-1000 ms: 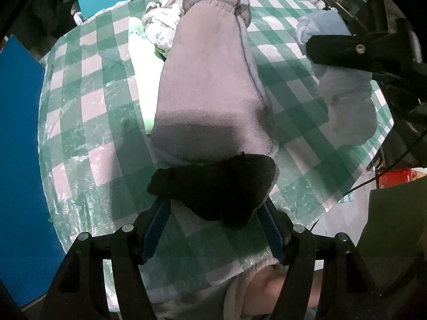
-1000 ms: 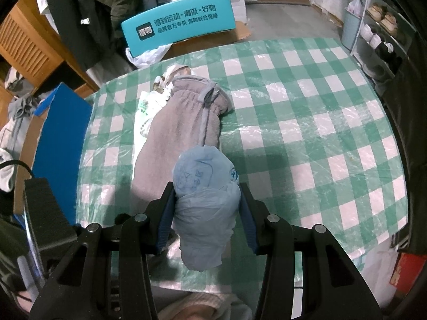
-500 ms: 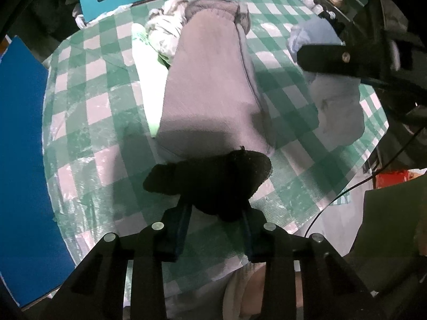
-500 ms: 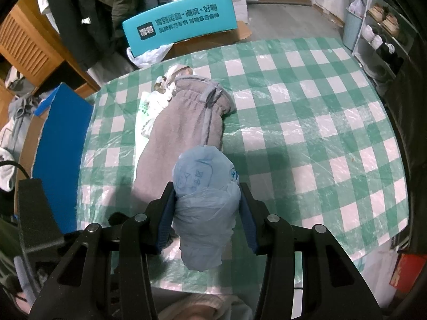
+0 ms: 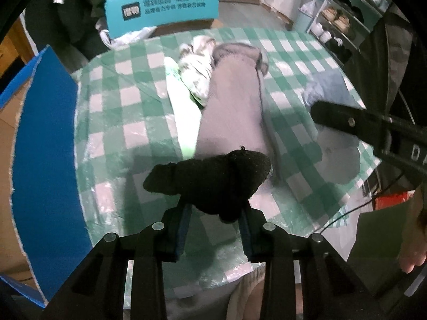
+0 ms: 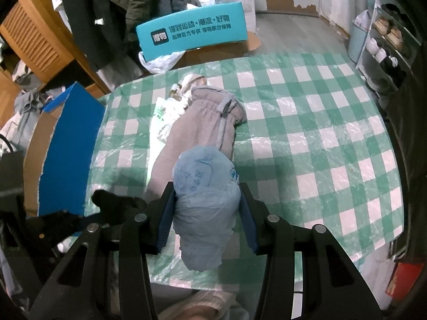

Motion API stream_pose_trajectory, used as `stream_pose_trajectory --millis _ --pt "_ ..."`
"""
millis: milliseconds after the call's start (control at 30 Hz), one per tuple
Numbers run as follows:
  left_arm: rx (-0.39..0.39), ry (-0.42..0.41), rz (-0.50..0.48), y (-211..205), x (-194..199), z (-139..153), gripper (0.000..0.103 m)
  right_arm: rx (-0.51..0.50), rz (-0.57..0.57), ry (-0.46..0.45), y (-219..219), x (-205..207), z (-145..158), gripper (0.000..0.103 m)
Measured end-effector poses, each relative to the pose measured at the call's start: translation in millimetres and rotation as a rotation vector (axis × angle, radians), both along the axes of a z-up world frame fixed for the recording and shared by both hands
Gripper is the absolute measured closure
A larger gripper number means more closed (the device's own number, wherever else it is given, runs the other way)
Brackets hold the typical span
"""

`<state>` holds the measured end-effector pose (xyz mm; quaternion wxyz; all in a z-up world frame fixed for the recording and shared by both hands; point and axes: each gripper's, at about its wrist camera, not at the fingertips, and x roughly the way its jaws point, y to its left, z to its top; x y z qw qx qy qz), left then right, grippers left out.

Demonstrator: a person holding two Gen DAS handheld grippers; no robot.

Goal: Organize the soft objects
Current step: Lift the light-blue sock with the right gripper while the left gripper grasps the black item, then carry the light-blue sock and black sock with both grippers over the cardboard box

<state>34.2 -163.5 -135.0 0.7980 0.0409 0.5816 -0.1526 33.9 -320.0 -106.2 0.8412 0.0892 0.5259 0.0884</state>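
We find the left claw (image 5: pixel 216 210) closed on a black sock (image 5: pixel 210 178), which sits bunched between the blue-padded fingers at lower centre of the left wrist view, held above the near edge of the counter (image 5: pixel 128 133). The sock's two ends spread left and right past the fingers. In the right wrist view the same sock (image 6: pixel 117 202) shows at lower left, just beside the right claw.

The right claw (image 6: pixel 206 213) is clamped on a pale blue plastic bag (image 6: pixel 204 189), rolled into a bundle; its rounded top carries faint printed marks and its loose tail hangs down between the fingers at lower centre of the frame. In the left wrist view this bag (image 5: pixel 328 93) appears blurred at right, partly behind the right claw's dark finger (image 5: pixel 347 120).

The counter is covered with a green-and-white checked cloth under clear plastic film. On it, running from centre toward the upper centre of both views, lies a grey fleece garment (image 6: pixel 202 130) with an elastic cuff at its far end. Along its left side lie a white-and-green plastic bag (image 5: pixel 181 114) and a crumpled patterned cloth (image 5: pixel 197 64), both touching the garment.

At left of the frames stands a blue board (image 6: pixel 66 149). Beyond the counter's far edge we note a teal box with printed characters (image 6: pixel 192 34). A shoe rack (image 6: pixel 387 42) occupies the upper right.
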Motion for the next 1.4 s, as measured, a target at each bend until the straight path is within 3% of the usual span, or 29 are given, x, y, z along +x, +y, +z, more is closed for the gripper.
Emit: stream_pose_trajectory --millis 533,1400 --pt "-0.016 -0.113 0.091 27.5 10.0 39.8 0.069 -0.01 0.043 -0.049 18.3 -3.4 23.5 0.058" --pt "-0.04 -0.175 0.232 91.0 13.5 72.8 0.069 -0.026 0.154 -0.117 77.9 1.6 60.1 0.058"
